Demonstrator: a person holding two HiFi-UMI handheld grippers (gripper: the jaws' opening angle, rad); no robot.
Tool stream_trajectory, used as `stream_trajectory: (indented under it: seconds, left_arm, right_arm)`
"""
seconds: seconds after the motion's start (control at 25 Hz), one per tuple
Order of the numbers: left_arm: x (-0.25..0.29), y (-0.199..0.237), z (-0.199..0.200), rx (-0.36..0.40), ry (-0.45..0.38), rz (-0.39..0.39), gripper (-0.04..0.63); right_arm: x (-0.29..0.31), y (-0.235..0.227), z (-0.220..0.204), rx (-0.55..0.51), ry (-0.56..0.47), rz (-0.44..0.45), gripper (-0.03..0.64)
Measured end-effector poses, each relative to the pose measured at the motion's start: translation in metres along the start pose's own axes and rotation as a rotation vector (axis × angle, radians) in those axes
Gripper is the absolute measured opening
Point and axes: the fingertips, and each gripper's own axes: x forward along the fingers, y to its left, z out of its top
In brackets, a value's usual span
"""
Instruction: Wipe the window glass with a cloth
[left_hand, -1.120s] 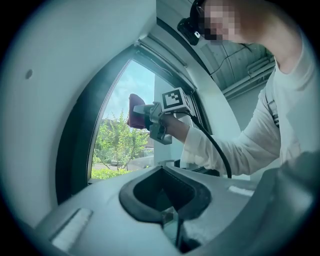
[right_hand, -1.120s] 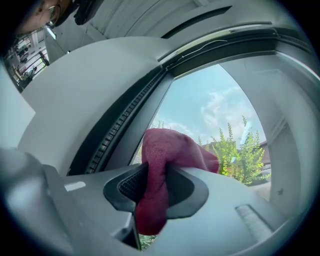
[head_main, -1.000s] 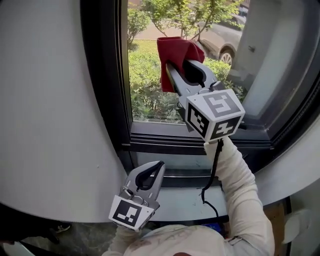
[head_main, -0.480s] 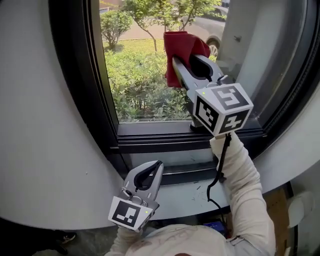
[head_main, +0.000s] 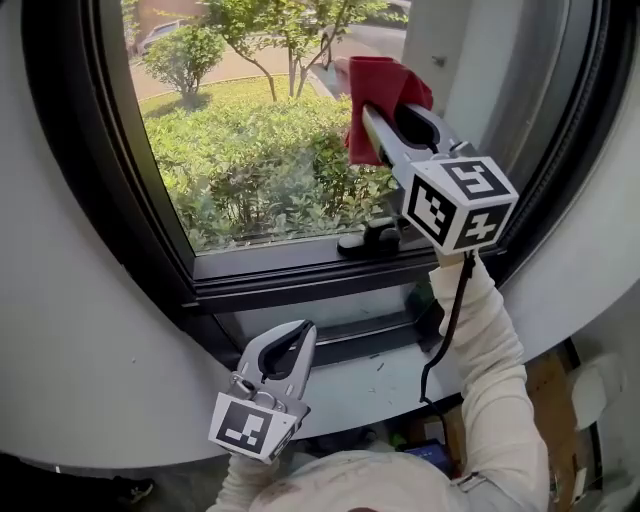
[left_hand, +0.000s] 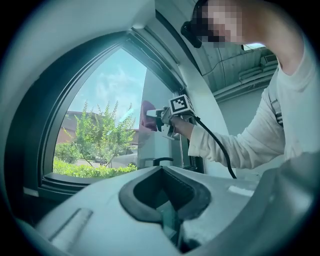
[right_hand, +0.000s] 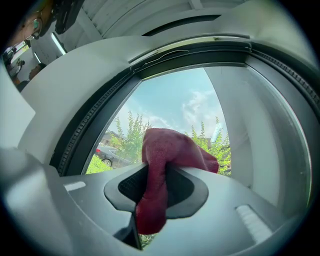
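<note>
A red cloth is pressed flat against the window glass near the pane's upper right, and my right gripper is shut on it. Seen from the right gripper view, the cloth bulges over the closed jaws of the right gripper and a tail hangs down between them. My left gripper hangs low by the sill, away from the glass, shut with nothing in it. The left gripper view looks over the left gripper up at the cloth on the pane.
A black window frame surrounds the pane, and a black latch handle sits on the bottom rail under my right arm. The grey sill lies below. A white wall flanks the window on the left. Bushes and trees stand outside.
My right gripper has carried the cloth rightward across the glass, toward the pane's right edge. The left gripper has stayed low near the sill.
</note>
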Motion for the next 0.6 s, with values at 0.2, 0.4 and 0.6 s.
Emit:
stream_trajectory:
  seconds: [0.2,0.4,0.6]
  left_arm:
    - [0.026,-0.024,0.004,0.021,-0.011,0.005,0.000]
    - [0.055,-0.048,0.004,0.027,-0.009,0.014,0.000]
    - [0.081,-0.067,0.006,0.044,-0.009,0.010,0.000]
  right_arm:
    - [-0.018,-0.041,-0.007,0.004,0.005,-0.009,0.118]
    - [-0.035,-0.079,-0.013,-0.002,0.006,-0.006,0.118]
    - [-0.053,-0.122,-0.015,-0.004,0.005,-0.028,0.118]
